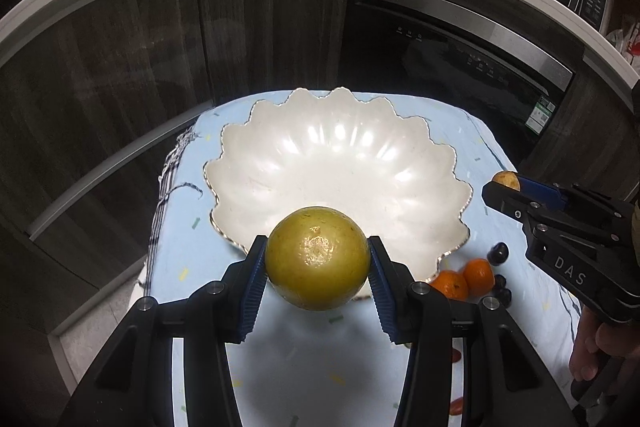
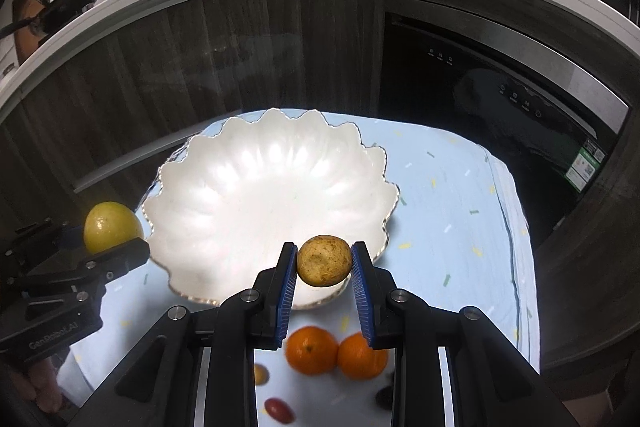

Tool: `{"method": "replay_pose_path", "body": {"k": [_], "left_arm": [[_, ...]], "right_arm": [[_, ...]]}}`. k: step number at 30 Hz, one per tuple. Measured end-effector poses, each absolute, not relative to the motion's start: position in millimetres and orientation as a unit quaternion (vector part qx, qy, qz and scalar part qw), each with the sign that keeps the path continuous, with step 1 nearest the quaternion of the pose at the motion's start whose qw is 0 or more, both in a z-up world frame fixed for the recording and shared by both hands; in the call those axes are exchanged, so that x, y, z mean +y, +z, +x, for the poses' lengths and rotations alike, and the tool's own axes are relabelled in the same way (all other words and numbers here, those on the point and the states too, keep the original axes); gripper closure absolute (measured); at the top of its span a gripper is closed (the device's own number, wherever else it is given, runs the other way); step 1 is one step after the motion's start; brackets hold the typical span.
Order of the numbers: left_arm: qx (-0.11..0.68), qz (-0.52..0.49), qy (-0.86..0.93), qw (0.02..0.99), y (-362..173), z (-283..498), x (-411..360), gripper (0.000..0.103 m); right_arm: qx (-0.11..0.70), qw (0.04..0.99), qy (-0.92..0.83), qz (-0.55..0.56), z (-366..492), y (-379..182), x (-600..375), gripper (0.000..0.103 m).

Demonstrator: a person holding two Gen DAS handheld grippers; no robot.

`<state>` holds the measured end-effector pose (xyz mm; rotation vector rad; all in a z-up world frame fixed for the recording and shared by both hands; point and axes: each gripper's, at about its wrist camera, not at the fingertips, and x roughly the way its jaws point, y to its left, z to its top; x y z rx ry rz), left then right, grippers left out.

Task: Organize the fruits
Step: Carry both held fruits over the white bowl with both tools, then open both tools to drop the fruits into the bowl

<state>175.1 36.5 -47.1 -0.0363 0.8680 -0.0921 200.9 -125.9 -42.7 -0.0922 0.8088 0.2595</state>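
Note:
A white scalloped bowl (image 1: 336,163) stands empty on a light blue cloth; it also shows in the right wrist view (image 2: 260,187). My left gripper (image 1: 318,263) is shut on a large yellow-green citrus (image 1: 317,258), held just above the bowl's near rim; the citrus shows at the left of the right wrist view (image 2: 112,226). My right gripper (image 2: 324,261) is shut on a small brownish-yellow round fruit (image 2: 325,260), held above the bowl's near right rim; that fruit shows at the right of the left wrist view (image 1: 506,181).
Two oranges (image 2: 336,349) lie on the cloth in front of the bowl, also in the left wrist view (image 1: 466,278). Dark grapes (image 1: 499,254), a red fruit (image 2: 279,409) and a small yellow one (image 2: 261,373) lie nearby. Dark cabinets and a built-in appliance (image 1: 460,67) stand behind the table.

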Motion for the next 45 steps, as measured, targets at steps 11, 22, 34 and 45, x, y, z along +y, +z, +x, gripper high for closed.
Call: {"method": "replay_pose_path", "body": {"k": [11,22,34,45], "left_arm": [[0.426,-0.022,-0.043,0.903,-59.2,202.6,43.6,0.056],[0.432,-0.016,-0.040,0.901,-70.6,222.8,47.2,0.055],[0.458,-0.022,-0.040,0.888,-84.0,237.4,50.1,0.055],[0.446,-0.018,-0.015,0.895,-78.8,234.6,53.6,0.021]], "right_arm": [[0.397,0.909,0.115,-0.055,231.3,-52.9,-122.5,0.074],[0.426,0.896,0.111,-0.051,256.6,-73.8,-120.1,0.074],[0.459,0.881,0.109,-0.040,273.6,-88.5,-120.8,0.074],[0.438,0.891,0.105,-0.053,273.6,-79.6,-116.4,0.036]]}}
